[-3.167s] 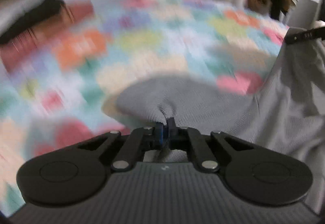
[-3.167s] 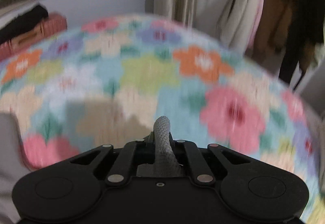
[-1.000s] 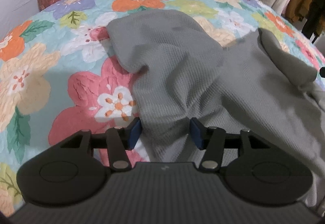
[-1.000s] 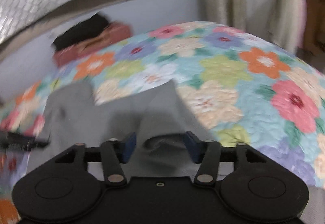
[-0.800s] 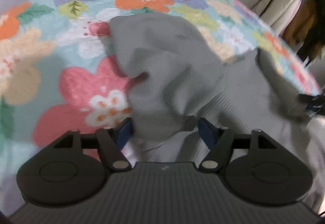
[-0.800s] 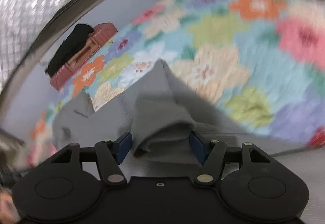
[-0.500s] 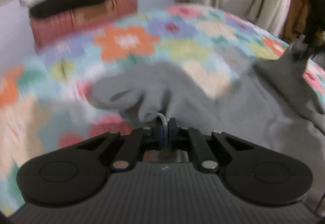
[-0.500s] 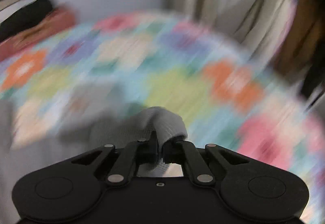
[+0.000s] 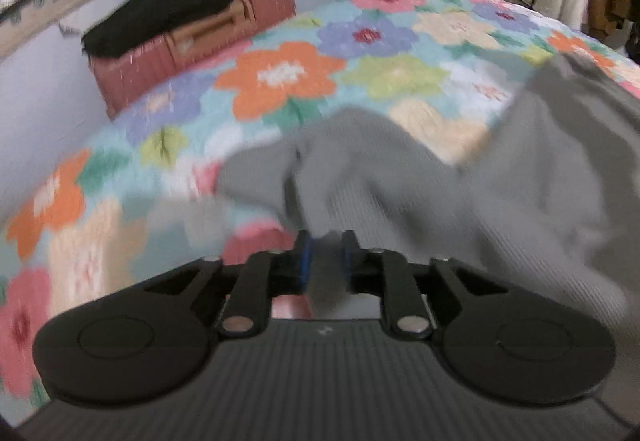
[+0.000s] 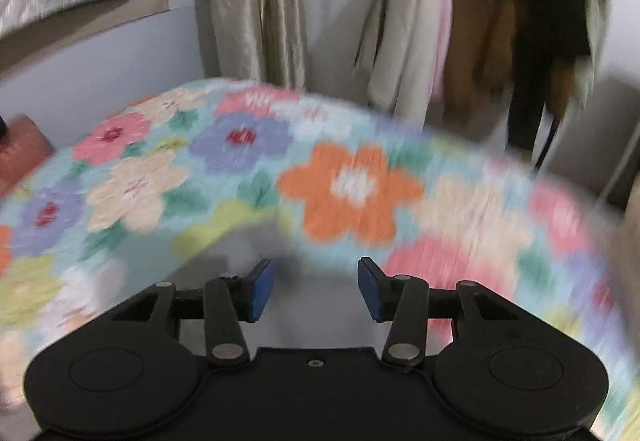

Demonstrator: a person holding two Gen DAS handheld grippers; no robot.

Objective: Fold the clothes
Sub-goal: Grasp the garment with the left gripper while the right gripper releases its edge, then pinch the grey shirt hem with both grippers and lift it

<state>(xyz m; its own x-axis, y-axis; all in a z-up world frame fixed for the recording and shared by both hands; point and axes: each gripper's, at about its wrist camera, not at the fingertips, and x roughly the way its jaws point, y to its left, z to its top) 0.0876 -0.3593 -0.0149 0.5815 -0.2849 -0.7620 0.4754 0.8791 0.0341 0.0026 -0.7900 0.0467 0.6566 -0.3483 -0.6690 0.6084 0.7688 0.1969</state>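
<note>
Grey sweater (image 9: 440, 193): knit cloth, fine ribbed or waffle texture, matt. Bedspread (image 9: 288, 81): quilted cloth, floral print, matt, slightly puckered. Left gripper (image 9: 325, 261) and right gripper (image 10: 316, 287): matt black plastic bodies, small shiny metal rivets, fingers (image 10: 260, 289) faced with blue pads, looks rubbery. Suitcase (image 9: 192, 45): hard ribbed shell, reddish-pink, slight sheen, tan trim. Black cloth (image 9: 160, 7) on top of it, matt. Curtain (image 10: 256, 1): beige fabric, satiny sheen. Hanging clothes (image 10: 500, 21): soft cloth, blurred.
</note>
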